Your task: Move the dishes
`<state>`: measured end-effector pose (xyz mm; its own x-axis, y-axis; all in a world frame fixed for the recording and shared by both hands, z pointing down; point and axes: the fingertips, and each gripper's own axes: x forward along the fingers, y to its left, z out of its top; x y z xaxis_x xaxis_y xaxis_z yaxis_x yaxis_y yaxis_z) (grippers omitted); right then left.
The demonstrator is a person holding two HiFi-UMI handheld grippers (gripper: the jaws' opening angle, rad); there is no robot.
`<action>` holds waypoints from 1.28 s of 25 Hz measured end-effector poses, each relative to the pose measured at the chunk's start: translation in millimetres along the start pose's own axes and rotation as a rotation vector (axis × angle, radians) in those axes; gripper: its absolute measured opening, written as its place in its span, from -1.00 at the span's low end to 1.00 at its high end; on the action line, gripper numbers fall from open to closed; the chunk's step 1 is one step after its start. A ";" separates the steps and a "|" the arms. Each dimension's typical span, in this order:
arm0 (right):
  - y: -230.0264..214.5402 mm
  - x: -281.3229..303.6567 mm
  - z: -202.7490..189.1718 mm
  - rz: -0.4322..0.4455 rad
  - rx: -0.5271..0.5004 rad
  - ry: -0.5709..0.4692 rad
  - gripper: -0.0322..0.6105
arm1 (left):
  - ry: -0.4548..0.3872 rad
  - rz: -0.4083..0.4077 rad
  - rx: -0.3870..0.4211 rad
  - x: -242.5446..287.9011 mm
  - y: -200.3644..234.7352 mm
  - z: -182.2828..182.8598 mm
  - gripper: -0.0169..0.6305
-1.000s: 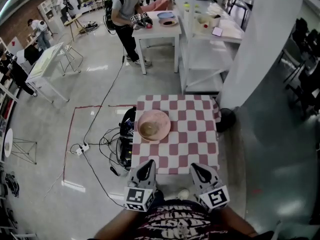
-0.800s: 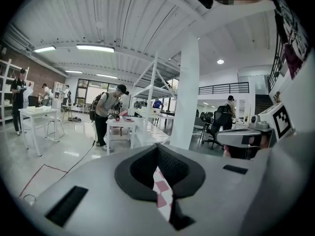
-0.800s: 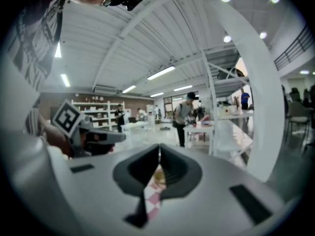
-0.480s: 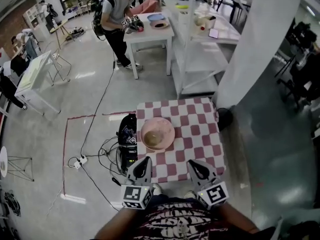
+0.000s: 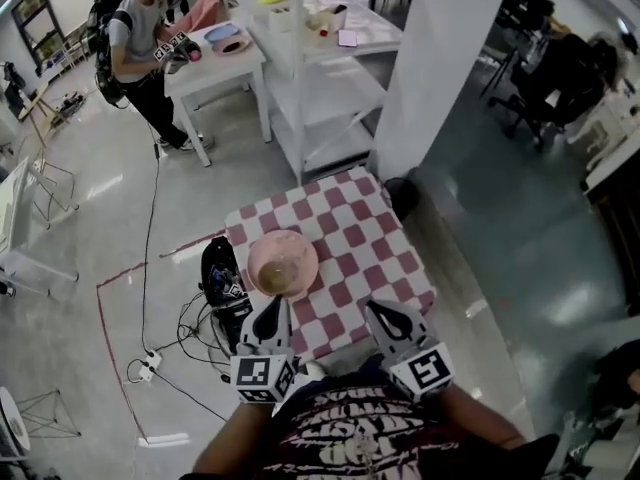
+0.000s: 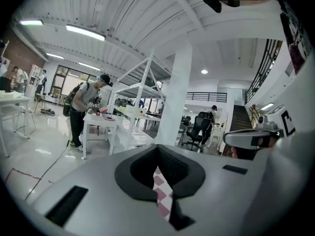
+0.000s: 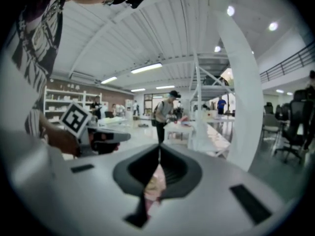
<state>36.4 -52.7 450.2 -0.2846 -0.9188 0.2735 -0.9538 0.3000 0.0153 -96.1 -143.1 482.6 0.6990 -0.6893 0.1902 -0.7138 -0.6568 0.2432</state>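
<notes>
Checkered desk point(image 5: 372, 240) straight ahead, white pillar just beyond its far corner. Black gear point(image 5: 218, 280) and loose cables point(image 5: 185, 320) on the floor against the desk's left side.

Pink plate point(image 5: 302, 251) sits on the left half of the desk, close to the left edge. A bowl point(image 5: 279, 270) appears to rest on it; contents unclear.

Left gripper point(image 5: 270, 310) and right gripper point(image 5: 379, 310) hover at the near edge, both with jaws together and nothing between them. Neither touches the dishes.

Risks, as judged:
- Closed jaws would only nudge the plate, and it could slide off the left edge onto the gear.
- Lifting the plate by one rim could tilt it, and the bowl may skate off.
</notes>
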 end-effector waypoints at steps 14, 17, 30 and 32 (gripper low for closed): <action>-7.5 9.5 -8.5 0.022 0.015 0.063 -0.79 | 0.059 0.001 -0.057 19.4 2.4 -13.1 -0.87; -7.4 34.5 -8.1 0.120 0.020 0.075 -0.79 | 0.050 0.088 -0.059 16.0 20.4 -9.9 -0.87; -45.2 115.4 -17.3 0.407 0.023 0.113 -0.79 | 0.071 0.375 -0.121 37.4 47.6 -22.5 -0.87; -53.7 125.9 -18.6 0.433 0.031 0.113 -0.79 | 0.077 0.418 -0.124 39.6 49.4 -23.8 -0.87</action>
<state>53.6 -179.7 501.8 -0.6474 -0.6760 0.3520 -0.7522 0.6411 -0.1522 -102.7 -195.5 524.8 0.3562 -0.8598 0.3659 -0.9285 -0.2818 0.2418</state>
